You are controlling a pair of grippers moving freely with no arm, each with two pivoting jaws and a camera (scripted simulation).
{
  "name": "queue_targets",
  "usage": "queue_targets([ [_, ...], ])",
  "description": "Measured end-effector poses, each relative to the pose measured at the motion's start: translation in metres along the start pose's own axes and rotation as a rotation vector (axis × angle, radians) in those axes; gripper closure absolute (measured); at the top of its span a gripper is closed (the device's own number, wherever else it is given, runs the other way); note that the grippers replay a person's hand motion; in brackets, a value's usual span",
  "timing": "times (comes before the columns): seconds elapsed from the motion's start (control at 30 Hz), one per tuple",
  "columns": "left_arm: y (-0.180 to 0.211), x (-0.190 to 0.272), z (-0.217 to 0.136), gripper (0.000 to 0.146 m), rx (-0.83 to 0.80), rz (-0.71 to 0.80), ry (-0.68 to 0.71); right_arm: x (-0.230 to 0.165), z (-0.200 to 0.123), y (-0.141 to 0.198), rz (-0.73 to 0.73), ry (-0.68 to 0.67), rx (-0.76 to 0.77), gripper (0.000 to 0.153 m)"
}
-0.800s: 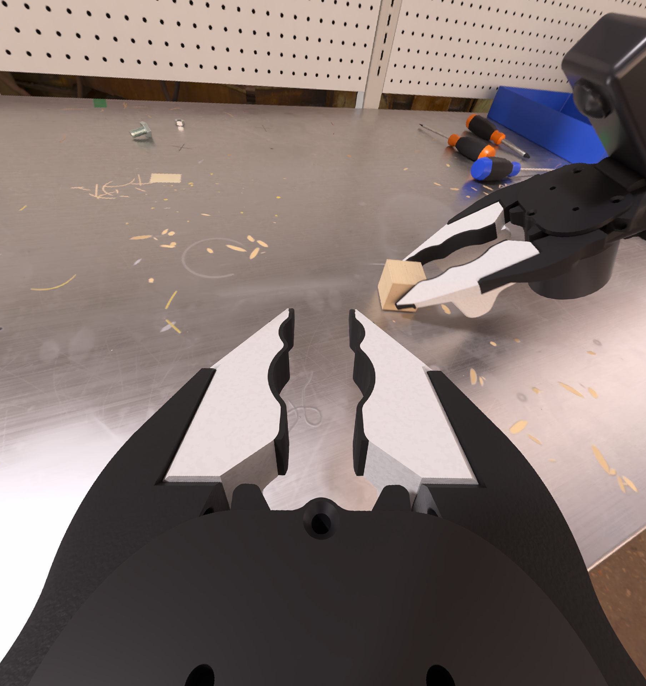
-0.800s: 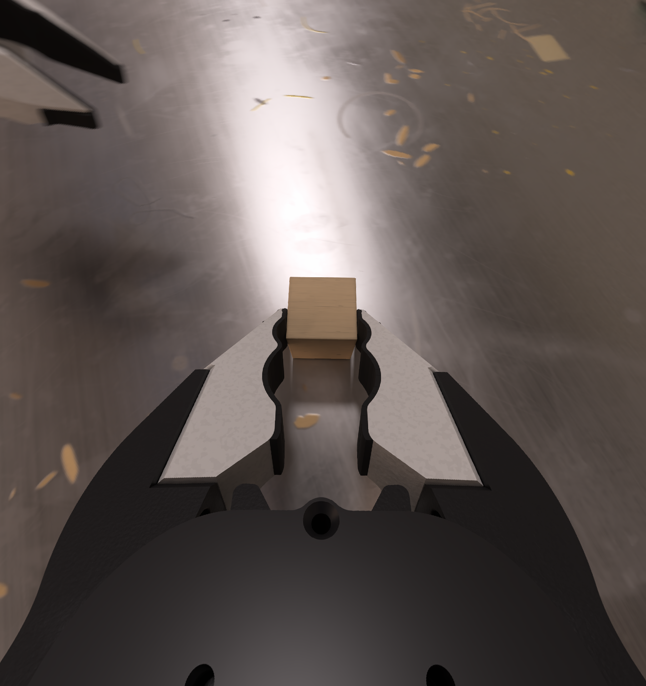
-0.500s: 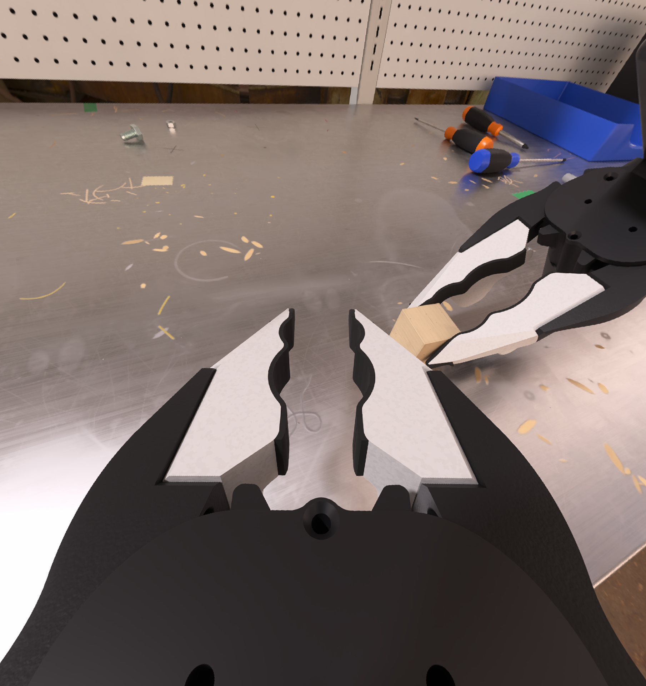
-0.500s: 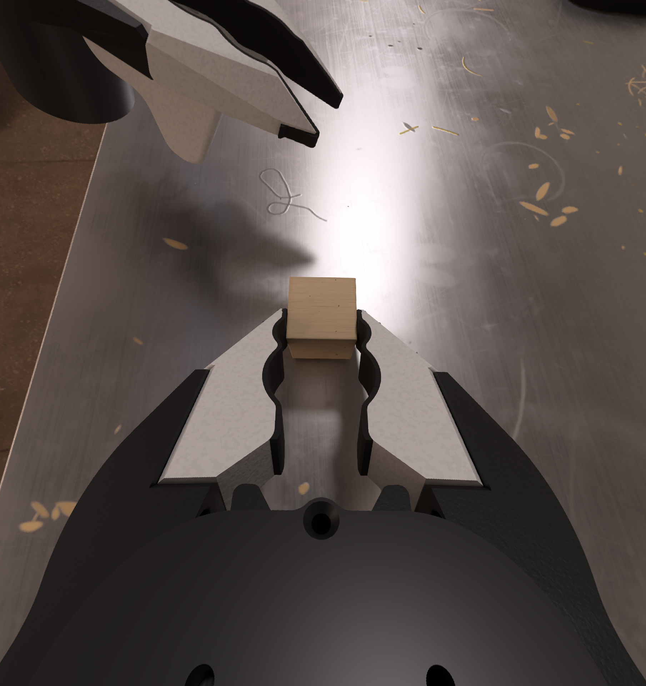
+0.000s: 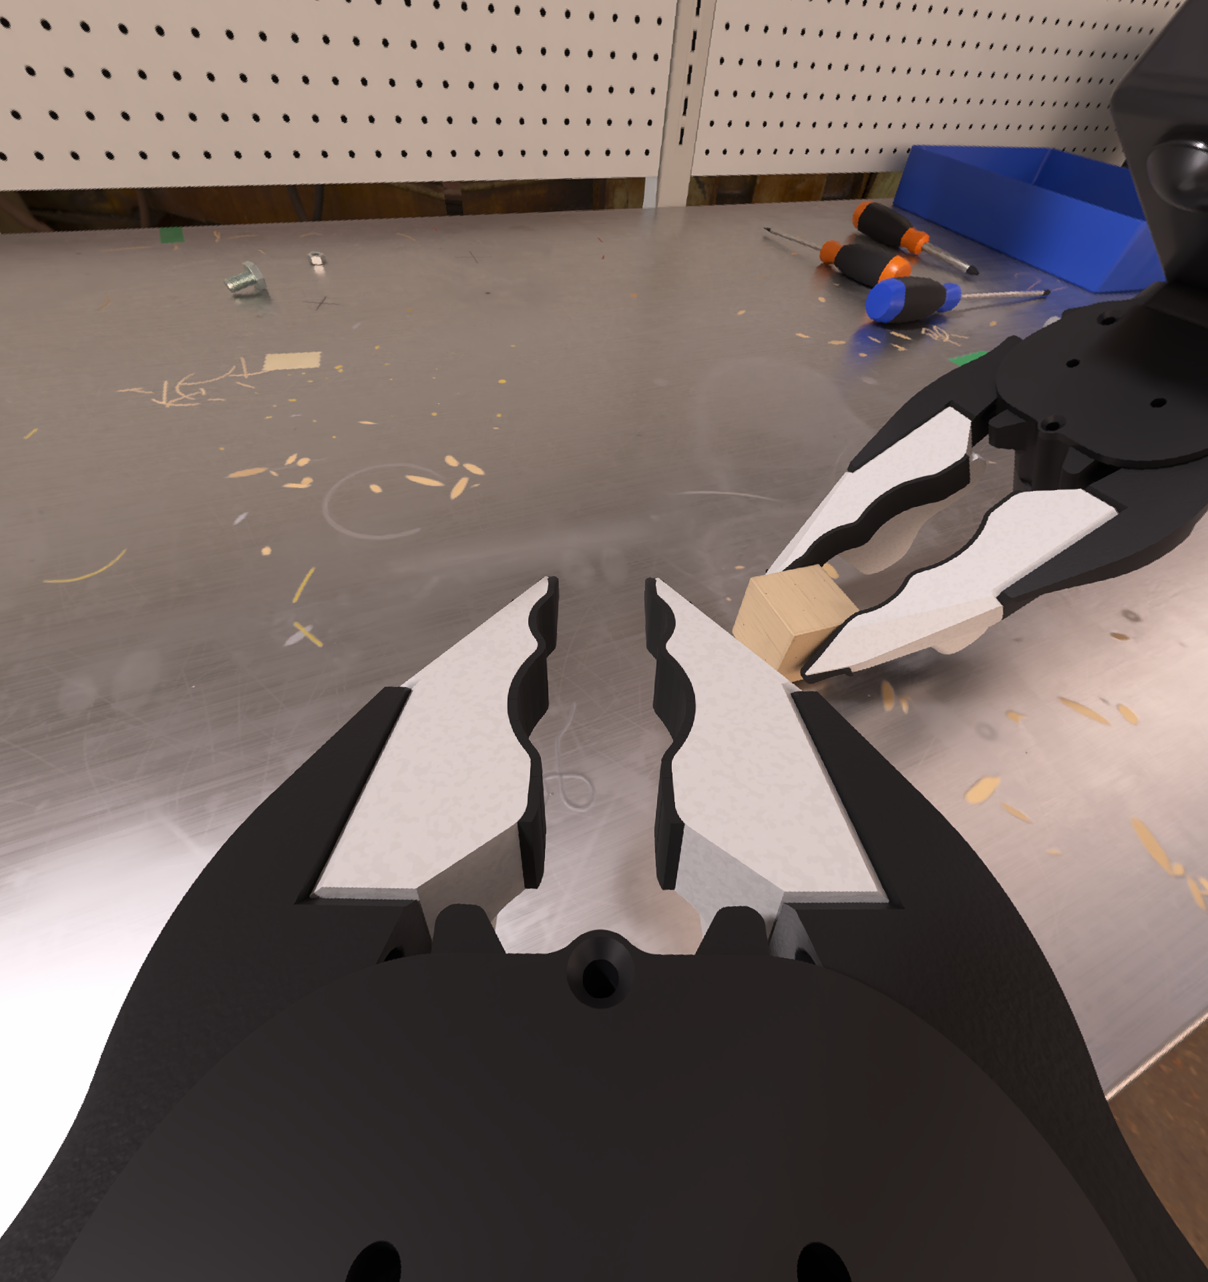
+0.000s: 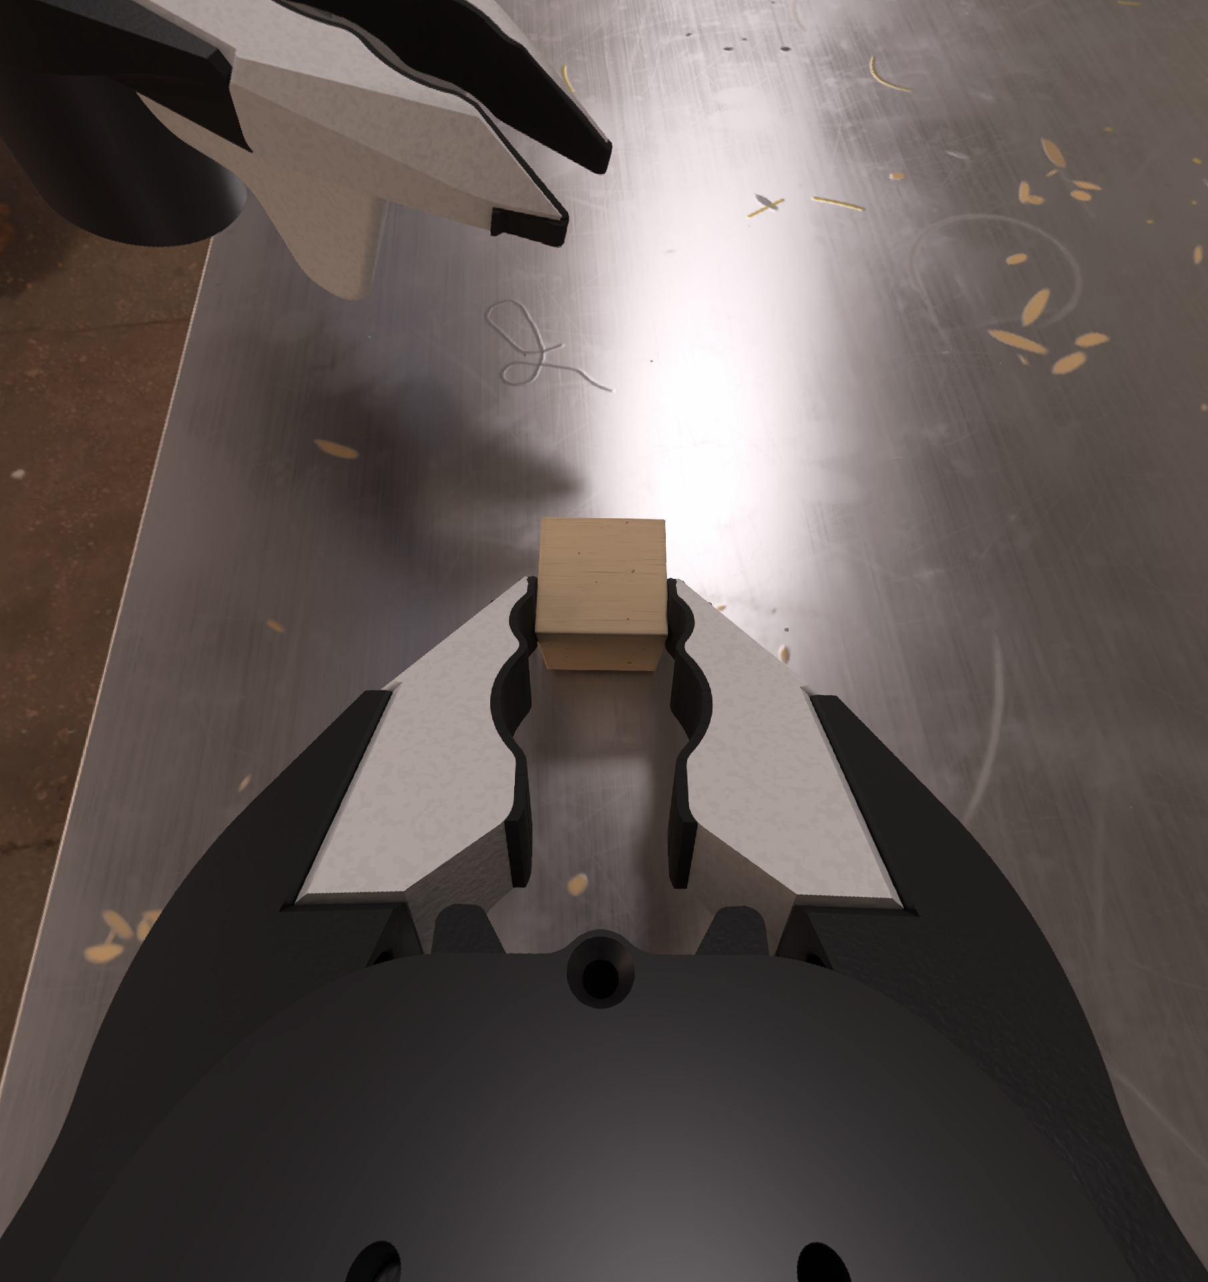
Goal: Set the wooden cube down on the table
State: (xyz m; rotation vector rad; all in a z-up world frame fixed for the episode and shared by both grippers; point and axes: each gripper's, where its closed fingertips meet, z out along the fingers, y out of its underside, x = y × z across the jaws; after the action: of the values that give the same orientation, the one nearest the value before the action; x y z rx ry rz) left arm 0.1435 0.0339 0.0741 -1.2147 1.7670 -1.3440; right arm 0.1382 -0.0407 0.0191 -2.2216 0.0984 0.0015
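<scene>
A small light wooden cube [image 6: 601, 583] is pinched between the fingertips of my right gripper [image 6: 601, 590]. It hangs low over the metal table [image 6: 864, 555], and I cannot tell whether it touches. In the left wrist view the cube [image 5: 788, 614] and the right gripper [image 5: 792, 624] sit just right of my left gripper's right finger, which hides the cube's lower corner. My left gripper [image 5: 601, 590] is open and empty above the table [image 5: 587, 381]. It also shows at the top left of the right wrist view [image 6: 580, 191].
Three screwdrivers [image 5: 871, 260] and a blue bin [image 5: 1031, 208] lie at the back right. A bolt [image 5: 246, 281] lies at the back left before a pegboard wall [image 5: 309, 83]. The table's front edge [image 6: 136, 555] runs close to both grippers. Wood chips are scattered about.
My right gripper carried the cube nearer to the left gripper and toward the table's front edge, then held almost still. The left gripper has stayed open.
</scene>
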Motion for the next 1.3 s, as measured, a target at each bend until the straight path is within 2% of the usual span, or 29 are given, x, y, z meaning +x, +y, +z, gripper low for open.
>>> queue_targets([
  [0.23, -0.0013, -0.0032, -0.0014, 0.121, 0.014, -0.04, 0.01, 0.0013, -0.0003, 0.0004, 0.008, 0.006, -0.001, 0.116],
  [1.3, 0.0015, -0.003, 0.0007, 0.122, -0.007, -0.03, -0.001, 0.0017, -0.0073, 0.0084, 0.024, 0.036, -0.013, 0.116],
])
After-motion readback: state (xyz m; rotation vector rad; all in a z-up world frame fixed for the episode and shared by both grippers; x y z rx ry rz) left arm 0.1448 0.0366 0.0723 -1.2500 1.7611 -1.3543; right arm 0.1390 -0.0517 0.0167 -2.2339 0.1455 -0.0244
